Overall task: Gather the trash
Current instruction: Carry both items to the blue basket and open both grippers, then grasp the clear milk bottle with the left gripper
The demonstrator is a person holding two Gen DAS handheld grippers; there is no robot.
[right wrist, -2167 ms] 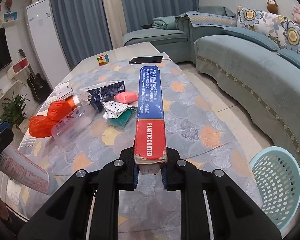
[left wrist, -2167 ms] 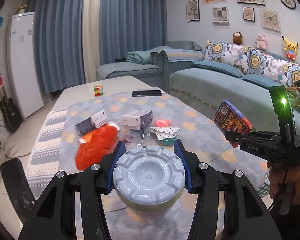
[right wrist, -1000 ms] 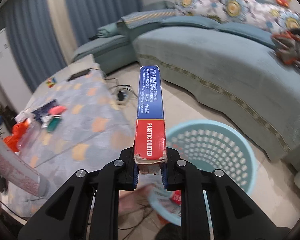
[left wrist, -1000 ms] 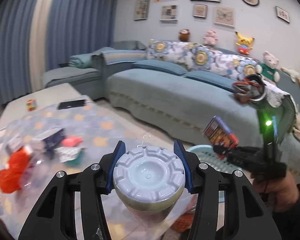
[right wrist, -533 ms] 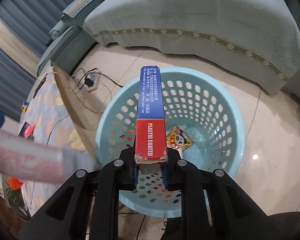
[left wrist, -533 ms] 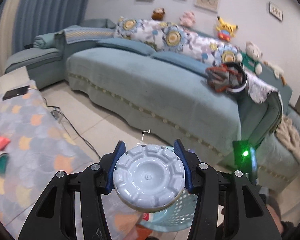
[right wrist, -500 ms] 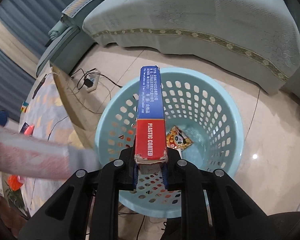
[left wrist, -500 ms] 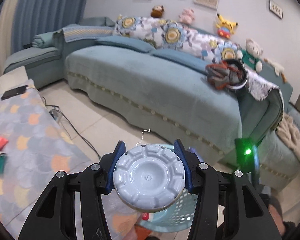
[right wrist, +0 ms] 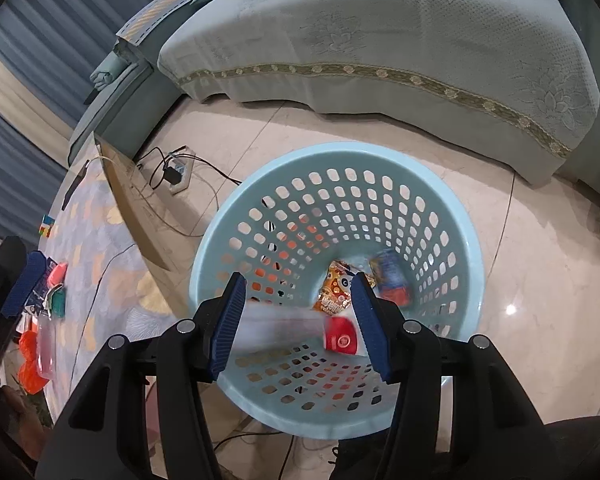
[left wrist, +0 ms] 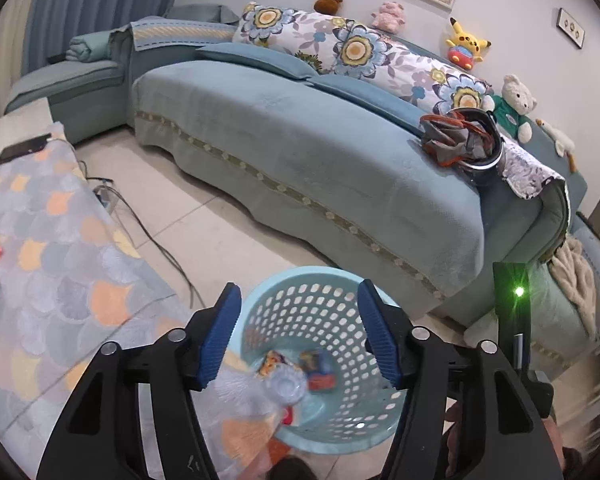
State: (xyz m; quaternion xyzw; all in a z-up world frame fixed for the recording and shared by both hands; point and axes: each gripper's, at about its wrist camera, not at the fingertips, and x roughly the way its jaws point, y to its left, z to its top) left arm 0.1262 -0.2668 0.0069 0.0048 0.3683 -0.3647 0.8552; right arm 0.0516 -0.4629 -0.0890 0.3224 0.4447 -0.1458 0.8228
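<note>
Both grippers have let go since half a second ago: the left gripper (left wrist: 298,330), which clamped a bottle, and the right gripper (right wrist: 296,320), which clamped a blue and red box, now stand with jaws spread wide and empty over the light blue basket (right wrist: 456,216). Inside it the bottle (right wrist: 300,330) is a blurred streak across the wall, and the box (right wrist: 392,280) lies at the bottom beside an orange wrapper (right wrist: 334,292)
</note>
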